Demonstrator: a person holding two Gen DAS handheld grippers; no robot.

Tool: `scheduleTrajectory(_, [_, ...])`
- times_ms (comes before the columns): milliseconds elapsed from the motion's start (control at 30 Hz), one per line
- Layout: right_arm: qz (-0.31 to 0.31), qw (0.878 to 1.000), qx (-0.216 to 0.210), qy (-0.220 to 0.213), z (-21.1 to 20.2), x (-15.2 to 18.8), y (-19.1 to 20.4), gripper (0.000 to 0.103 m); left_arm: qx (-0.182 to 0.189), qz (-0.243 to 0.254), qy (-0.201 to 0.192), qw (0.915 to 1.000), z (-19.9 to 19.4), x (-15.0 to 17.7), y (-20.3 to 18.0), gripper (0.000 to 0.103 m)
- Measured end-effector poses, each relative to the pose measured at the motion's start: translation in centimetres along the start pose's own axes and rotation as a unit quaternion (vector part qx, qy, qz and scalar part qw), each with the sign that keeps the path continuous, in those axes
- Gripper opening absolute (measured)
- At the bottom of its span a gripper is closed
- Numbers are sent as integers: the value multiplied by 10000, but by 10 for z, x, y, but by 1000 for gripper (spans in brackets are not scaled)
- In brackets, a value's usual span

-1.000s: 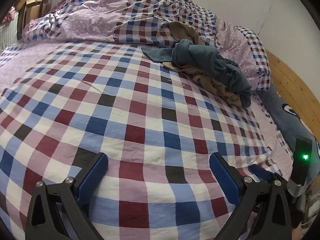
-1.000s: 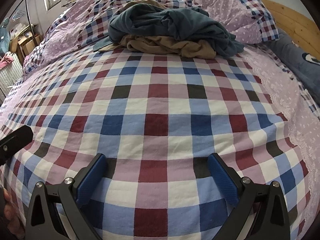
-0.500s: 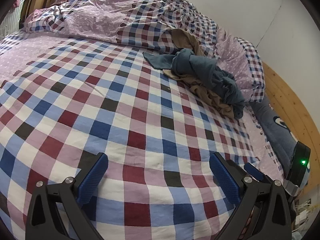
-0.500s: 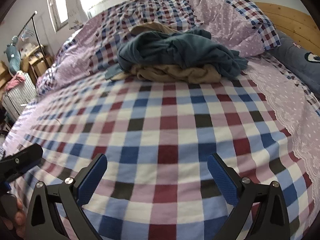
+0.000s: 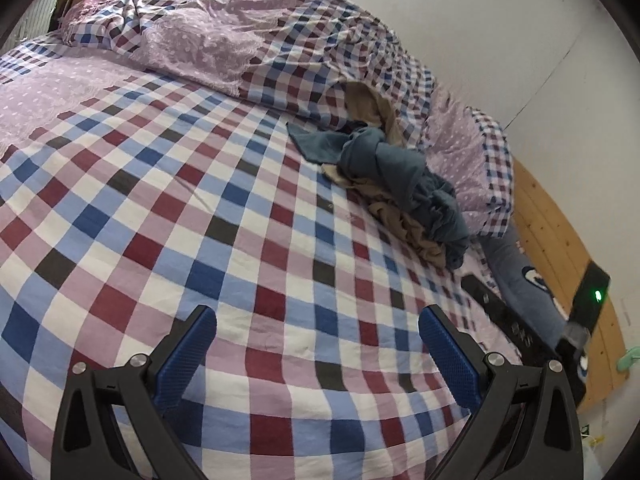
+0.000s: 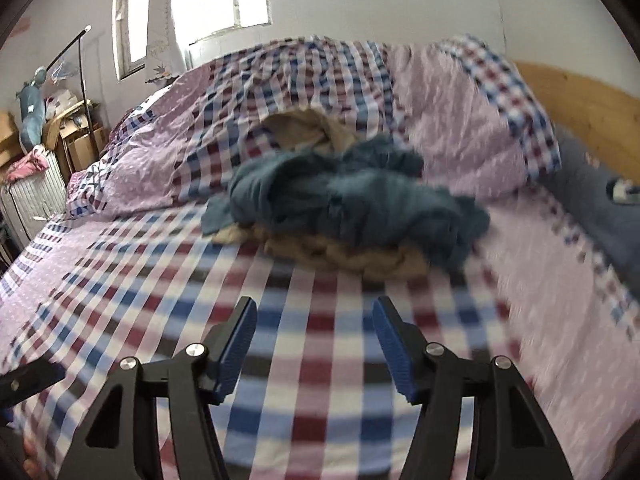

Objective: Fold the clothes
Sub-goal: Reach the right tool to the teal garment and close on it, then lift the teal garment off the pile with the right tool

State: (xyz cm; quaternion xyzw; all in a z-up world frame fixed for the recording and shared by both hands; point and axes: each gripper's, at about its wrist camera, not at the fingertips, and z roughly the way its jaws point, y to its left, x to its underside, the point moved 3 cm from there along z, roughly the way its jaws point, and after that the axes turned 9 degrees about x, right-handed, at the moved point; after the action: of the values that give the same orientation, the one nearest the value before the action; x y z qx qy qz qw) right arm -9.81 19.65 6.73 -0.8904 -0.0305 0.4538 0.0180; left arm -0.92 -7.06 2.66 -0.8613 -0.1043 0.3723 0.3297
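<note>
Right gripper narrows but stays apart, we near crumpled clothes; left gripper spread, both empty.

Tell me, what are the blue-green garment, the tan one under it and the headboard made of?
The blue-green garment looks like soft matte knit, cotton perhaps: it bunches in limp folds. The tan garment seems a thinner, finely crinkled fabric; the fibre is unclear. The headboard is pale wood with visible plank seams.
</note>
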Motion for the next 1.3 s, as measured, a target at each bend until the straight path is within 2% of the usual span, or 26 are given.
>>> scheduleTrajectory(167, [-557,9980,188,-236,21,-35,11,61,112,-57,-101,9999,-3,-4,1,103])
scheduleTrajectory(267, [-788,9956,405,-316,37,-48,14,52,153,-119,-83,9998,-3,-4,4,103])
scheduleTrajectory(400, [-794,9942,683,-229,66,-59,9,41,186,-128,-52,9997,-2,-4,5,103])
scheduleTrajectory(667, [-904,9907,1020,41,108,-64,1,40,236,-137,3,9996,1,-5,9,103])
scheduleTrajectory(700, [-868,9906,1053,43,109,-63,-1,34,233,-138,10,9996,1,-5,9,103])
scheduleTrajectory(733, [-832,9906,1087,45,110,-62,-4,20,231,-139,16,9996,2,-5,10,102])
scheduleTrajectory(800, [-755,9905,1152,45,112,-61,-9,9,230,-170,23,9996,2,-6,11,102])
scheduleTrajectory(867, [-482,9923,1134,-103,101,-64,-21,5,246,-213,34,9995,3,-6,13,103])
scheduleTrajectory(1067, [267,9955,849,-329,60,-67,-58,4,301,-210,15,9993,2,-7,11,102])
scheduleTrajectory(1300, [1084,9909,554,-566,-17,-40,-96,4,408,-113,23,9991,0,-6,2,103])
